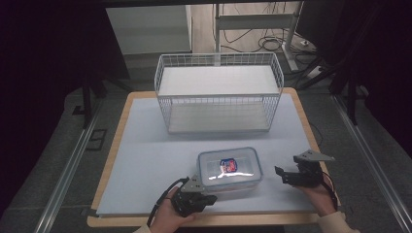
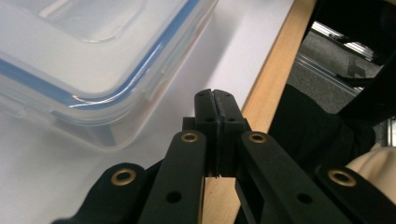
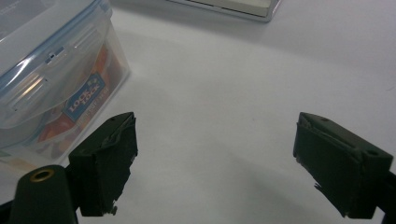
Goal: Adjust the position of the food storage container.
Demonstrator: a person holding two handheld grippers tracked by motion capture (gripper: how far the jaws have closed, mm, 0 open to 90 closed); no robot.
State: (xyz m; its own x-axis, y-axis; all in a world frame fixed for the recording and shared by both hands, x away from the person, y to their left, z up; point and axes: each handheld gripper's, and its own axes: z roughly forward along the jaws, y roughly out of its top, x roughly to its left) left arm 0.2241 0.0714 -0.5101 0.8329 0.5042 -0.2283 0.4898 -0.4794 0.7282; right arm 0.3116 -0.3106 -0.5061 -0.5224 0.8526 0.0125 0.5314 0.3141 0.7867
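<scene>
white wire basket (image 1: 218, 92) behind plastic container (image 1: 229, 168)

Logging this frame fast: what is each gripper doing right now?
Left gripper: shut, holding nothing, beside the clear container.
Right gripper: open, holding nothing.

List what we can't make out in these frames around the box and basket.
- Box contents: high view, glare on the lid washes them out; right gripper view shows orange shapes, blurred by the wall.
- Label print on the lid: high view, too small.
- Box's far end: left gripper view, cut off by the top and left edges.
- Basket: right gripper view, cut off by the top edge, just a corner.
</scene>
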